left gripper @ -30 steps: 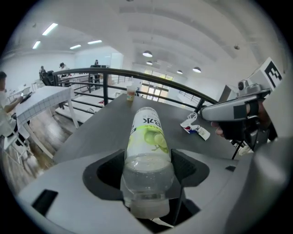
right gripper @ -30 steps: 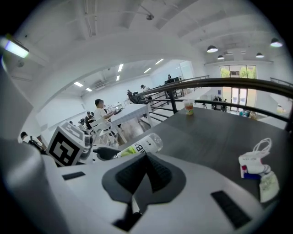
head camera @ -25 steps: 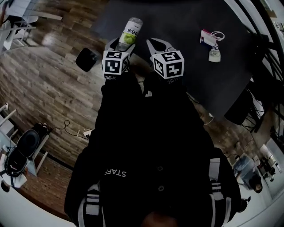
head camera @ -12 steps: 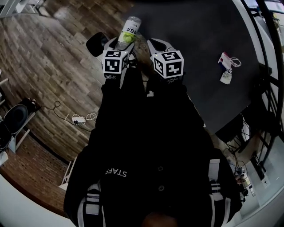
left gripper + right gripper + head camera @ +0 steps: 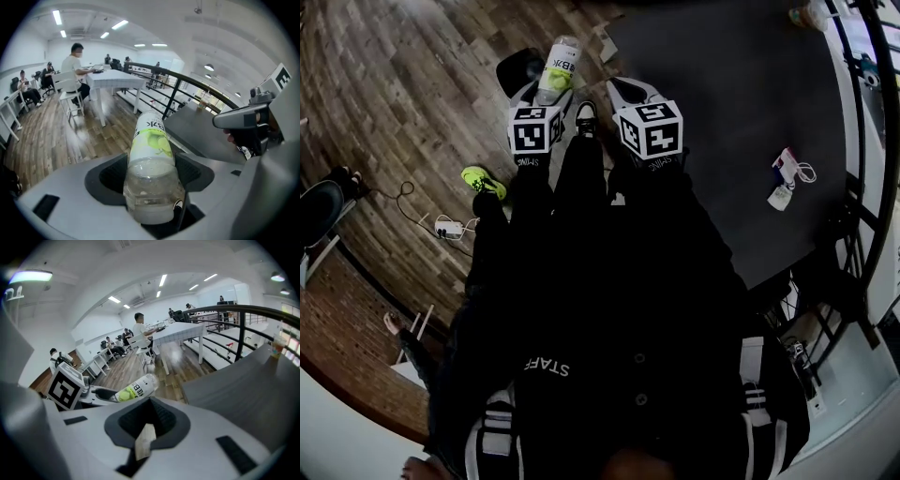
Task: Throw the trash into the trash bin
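Note:
A clear plastic bottle (image 5: 149,164) with a white and green label is held bottom-first in my left gripper (image 5: 151,185), which is shut on it. In the head view the bottle (image 5: 558,67) points forward from the left gripper (image 5: 546,94), over a black round bin (image 5: 517,67) on the wooden floor. Beside it on the right, my right gripper (image 5: 626,92) is level with the left. Its jaws are shut on a small tan paper scrap (image 5: 144,441). The right gripper view also shows the bottle (image 5: 136,389).
A dark grey table (image 5: 722,112) lies ahead to the right, with a small white and pink item with a cable (image 5: 787,178) on it. A yellow-green shoe (image 5: 483,180) and a power strip (image 5: 445,228) are on the floor at left. People sit at white desks (image 5: 112,79) further off.
The view has swung left: the table has slid right and the black bin has come from the left to just beyond the left gripper. Both grippers keep their hold.

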Available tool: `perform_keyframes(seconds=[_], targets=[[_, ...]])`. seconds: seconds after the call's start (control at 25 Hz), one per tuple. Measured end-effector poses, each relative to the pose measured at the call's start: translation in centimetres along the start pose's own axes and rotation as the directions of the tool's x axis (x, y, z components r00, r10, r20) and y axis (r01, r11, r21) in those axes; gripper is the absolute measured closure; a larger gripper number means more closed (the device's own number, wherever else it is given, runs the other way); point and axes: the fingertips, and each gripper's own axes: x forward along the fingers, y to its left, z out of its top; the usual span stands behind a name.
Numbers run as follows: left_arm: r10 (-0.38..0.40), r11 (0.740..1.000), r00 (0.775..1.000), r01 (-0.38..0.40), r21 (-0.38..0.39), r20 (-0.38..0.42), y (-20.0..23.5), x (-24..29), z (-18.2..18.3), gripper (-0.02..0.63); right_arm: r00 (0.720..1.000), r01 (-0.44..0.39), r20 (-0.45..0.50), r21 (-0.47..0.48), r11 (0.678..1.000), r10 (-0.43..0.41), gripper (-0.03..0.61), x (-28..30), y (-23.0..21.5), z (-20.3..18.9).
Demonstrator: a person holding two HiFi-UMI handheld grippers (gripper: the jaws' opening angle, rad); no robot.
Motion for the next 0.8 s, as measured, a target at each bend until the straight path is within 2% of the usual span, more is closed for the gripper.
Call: perform_keyframes(seconds=[0.28,0.56,0.8], targets=[[0.053,0.989,0.999,-0.055,-0.140,-0.013,5.3,1.2,-2.9,0.287,0.996,-0.042,-0.085,-0.037,0.998,0.039,0.563,5.6,1.7,-0.9],[0.086,0.973,0.992,-0.103,-0.205,-0.091,10.2,4.2,-7.4,0.287,0.984,-0.088,-0.161,-0.057,0.995,0.078,0.563,12.1,3.4,-2.6],[0.114,0.948,0.983,-0.150,-0.279,-0.140,13.7,8.0,-11.9,0.287,0.967,-0.126,-0.234,-0.072,0.989,0.106,0.563,17.7,4.1,-5.5]])
